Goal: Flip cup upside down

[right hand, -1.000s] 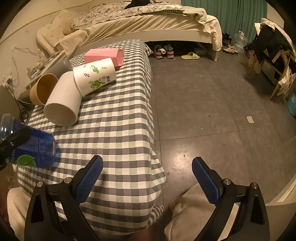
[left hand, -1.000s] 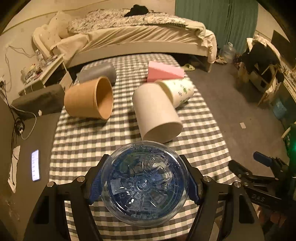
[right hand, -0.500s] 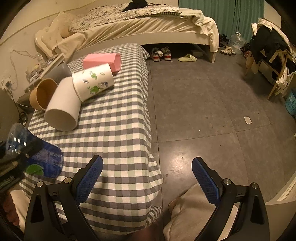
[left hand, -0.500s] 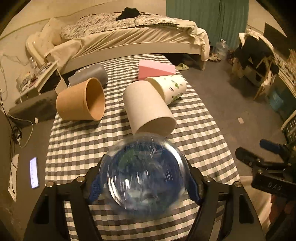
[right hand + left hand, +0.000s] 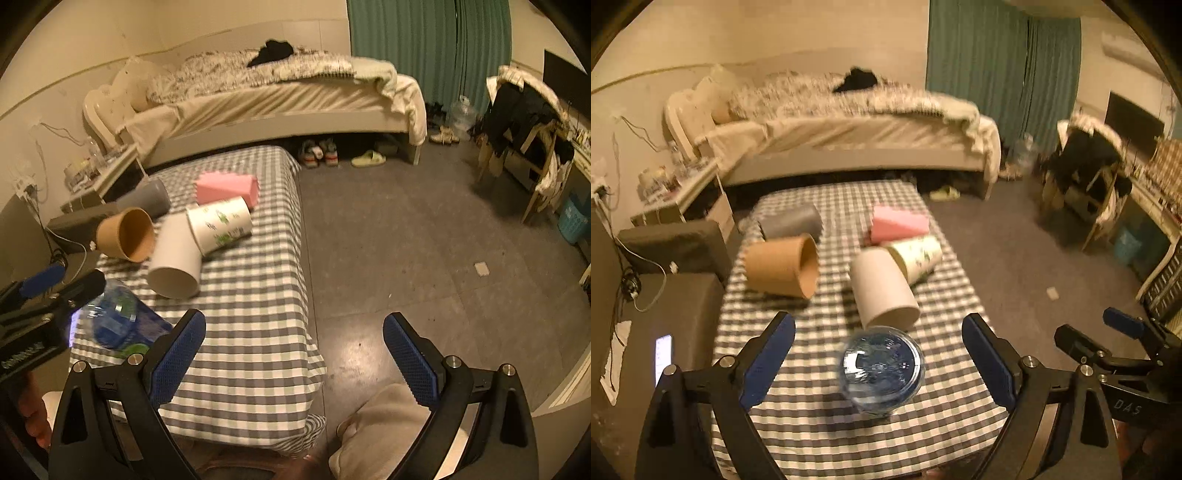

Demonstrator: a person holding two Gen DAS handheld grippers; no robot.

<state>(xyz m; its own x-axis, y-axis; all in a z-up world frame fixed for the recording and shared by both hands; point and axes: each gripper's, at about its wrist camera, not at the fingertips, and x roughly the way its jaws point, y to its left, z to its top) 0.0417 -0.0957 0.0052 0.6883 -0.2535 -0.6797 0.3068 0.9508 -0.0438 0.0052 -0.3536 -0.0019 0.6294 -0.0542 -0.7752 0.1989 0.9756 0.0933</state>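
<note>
A clear blue plastic cup (image 5: 882,371) rests on the checked tablecloth (image 5: 812,424) near the table's front, its round end facing the left wrist camera. In the right wrist view the cup (image 5: 118,321) looks tilted and blurred. My left gripper (image 5: 877,325) is open, its blue pads (image 5: 768,354) wide on either side of the cup and not touching it. It shows at the left edge as the left gripper (image 5: 62,282). My right gripper (image 5: 293,319) is open and empty over the table's right edge and the floor; it also appears as the right gripper (image 5: 1097,328).
Lying on their sides further back are a brown paper cup (image 5: 781,269), a white cup (image 5: 882,291), a patterned cup (image 5: 918,254) and a grey cup (image 5: 790,225), with a pink box (image 5: 899,225). A bed (image 5: 857,136) stands behind; bare floor (image 5: 406,240) lies to the right.
My left gripper was shut on the blue cup; it has opened, let the cup go onto the table and drawn back. The right gripper stayed open, shifting slightly.
</note>
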